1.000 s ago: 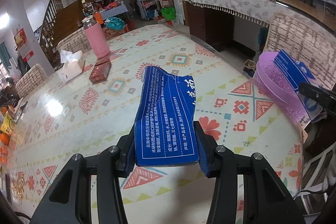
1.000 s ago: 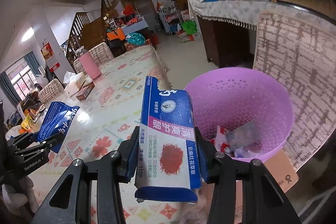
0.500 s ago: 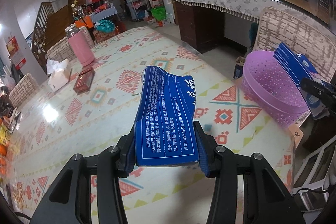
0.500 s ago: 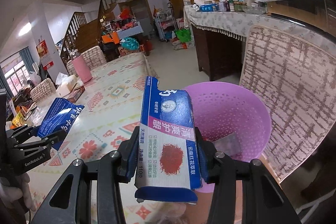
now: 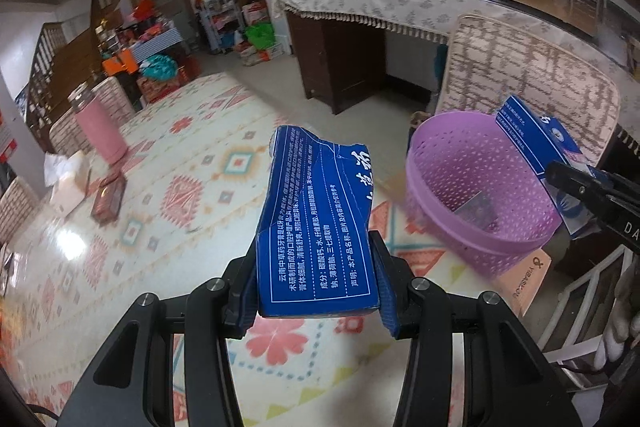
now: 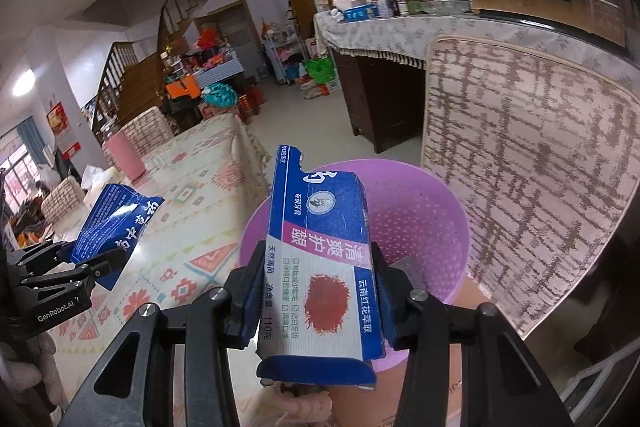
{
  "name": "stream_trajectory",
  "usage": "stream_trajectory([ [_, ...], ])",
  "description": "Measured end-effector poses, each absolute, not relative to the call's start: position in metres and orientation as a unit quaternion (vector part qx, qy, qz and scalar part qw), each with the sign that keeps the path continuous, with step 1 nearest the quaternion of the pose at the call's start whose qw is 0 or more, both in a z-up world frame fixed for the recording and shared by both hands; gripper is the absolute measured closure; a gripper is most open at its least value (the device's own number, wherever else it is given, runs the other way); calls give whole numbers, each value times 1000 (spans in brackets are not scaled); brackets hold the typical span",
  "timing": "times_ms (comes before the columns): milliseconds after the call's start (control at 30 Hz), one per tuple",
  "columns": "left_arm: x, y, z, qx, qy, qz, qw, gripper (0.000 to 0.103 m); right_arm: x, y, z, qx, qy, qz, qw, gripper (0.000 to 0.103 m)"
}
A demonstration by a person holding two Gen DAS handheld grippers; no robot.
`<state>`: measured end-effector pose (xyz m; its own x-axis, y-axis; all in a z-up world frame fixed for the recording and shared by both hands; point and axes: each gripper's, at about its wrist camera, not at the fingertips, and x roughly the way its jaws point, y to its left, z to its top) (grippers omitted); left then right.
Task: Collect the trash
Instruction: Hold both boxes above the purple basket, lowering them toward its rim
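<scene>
Since a second ago both hands have swung toward the purple basket [image 5: 476, 223]: in the left wrist view it has grown from a sliver at the edge to a full tub, and in the right wrist view it now sits directly under the carton. The left claw [image 5: 316, 285] is clamped on a torn blue carton [image 5: 320, 223] printed with white Chinese text, held over the bench [image 5: 168, 211] just short of the basket's rim. The right claw [image 6: 318, 301] grips a blue, pink and white toothpaste carton [image 6: 320, 267], with "110" on its side, over the basket's open mouth. The left claw's body reads "GenRobot.AI". A cardboard box [image 5: 524, 279] under the basket bears the word "YIBAISON".
</scene>
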<state>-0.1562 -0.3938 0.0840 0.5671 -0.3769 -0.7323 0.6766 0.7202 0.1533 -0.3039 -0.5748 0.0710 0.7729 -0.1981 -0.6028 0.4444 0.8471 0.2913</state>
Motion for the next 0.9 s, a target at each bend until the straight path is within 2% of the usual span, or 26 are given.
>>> stream_trajectory([
  [500, -158, -439, 94, 221, 329, -362, 844, 56, -307, -587, 73, 221, 282, -208, 910, 52],
  [900, -142, -464, 81, 207, 372, -388, 817, 57, -302, -598, 73, 212, 289, -227, 905, 52],
])
